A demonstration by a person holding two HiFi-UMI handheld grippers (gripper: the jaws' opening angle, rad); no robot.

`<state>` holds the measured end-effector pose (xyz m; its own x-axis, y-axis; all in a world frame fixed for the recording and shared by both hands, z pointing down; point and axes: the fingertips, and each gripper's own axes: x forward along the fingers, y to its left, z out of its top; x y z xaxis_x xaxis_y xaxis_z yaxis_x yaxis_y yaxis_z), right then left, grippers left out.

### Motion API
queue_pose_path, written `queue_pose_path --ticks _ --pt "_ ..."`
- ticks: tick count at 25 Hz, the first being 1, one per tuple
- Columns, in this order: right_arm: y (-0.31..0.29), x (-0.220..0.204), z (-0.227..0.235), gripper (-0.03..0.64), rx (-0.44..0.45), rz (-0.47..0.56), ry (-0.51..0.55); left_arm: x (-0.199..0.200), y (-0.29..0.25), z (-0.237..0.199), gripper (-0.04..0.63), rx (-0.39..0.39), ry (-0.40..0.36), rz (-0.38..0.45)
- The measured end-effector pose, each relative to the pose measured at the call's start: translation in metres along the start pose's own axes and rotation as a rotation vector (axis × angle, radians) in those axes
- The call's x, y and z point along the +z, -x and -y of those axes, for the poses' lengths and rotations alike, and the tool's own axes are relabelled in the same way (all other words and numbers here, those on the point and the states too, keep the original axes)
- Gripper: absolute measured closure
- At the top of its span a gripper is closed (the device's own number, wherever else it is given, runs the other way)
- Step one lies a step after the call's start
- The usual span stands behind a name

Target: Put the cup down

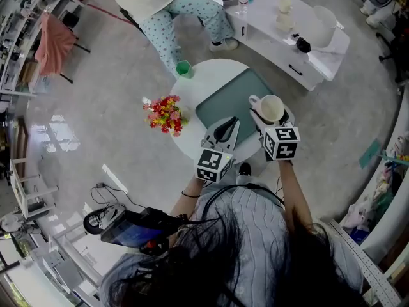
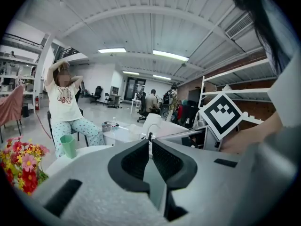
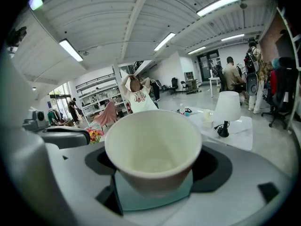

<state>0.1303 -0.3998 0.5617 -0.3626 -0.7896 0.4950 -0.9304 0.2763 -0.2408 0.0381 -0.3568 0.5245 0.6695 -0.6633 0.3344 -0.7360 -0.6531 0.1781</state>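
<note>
My right gripper (image 1: 264, 119) is shut on a white handled cup (image 1: 271, 107), which is upright over the right edge of the teal mat (image 1: 223, 104) on the round white table (image 1: 214, 69). In the right gripper view the empty cup (image 3: 153, 147) fills the space between the jaws, with teal mat below it. Whether it touches the mat I cannot tell. My left gripper (image 1: 225, 130) hovers over the mat's near edge, left of the cup. Its jaws (image 2: 149, 145) are shut with nothing between them.
A small green cup (image 1: 183, 68) stands at the table's far rim and a bunch of red and yellow flowers (image 1: 166, 114) sits at its left edge. A seated person (image 1: 185, 8) is beyond the table. A low white bench (image 1: 307, 62) carries a lamp (image 1: 323, 25).
</note>
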Motion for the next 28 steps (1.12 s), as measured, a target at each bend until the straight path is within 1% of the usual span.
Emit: queue_pose_path --ticks 8,14,20,25,28 --pt "-0.039 -0.019 0.008 0.209 0.002 -0.065 0.038 -0.008 -0.023 -0.020 0.575 0.000 -0.003 -0.019" --pt "-0.068 -0.040 0.023 0.209 -0.015 -0.129 0.077 -0.011 -0.036 -0.032 0.575 0.003 0.002 -0.036" --pt "-0.093 -0.063 0.038 0.209 -0.041 -0.196 0.084 -0.012 -0.045 -0.041 0.575 -0.004 0.001 -0.048" --pt "-0.110 -0.073 0.050 0.209 -0.056 -0.236 0.073 -0.015 -0.054 -0.044 0.575 -0.007 0.002 -0.057" --pt "-0.118 -0.081 0.055 0.209 -0.071 -0.260 0.092 -0.018 -0.057 -0.045 0.575 -0.008 0.009 -0.062"
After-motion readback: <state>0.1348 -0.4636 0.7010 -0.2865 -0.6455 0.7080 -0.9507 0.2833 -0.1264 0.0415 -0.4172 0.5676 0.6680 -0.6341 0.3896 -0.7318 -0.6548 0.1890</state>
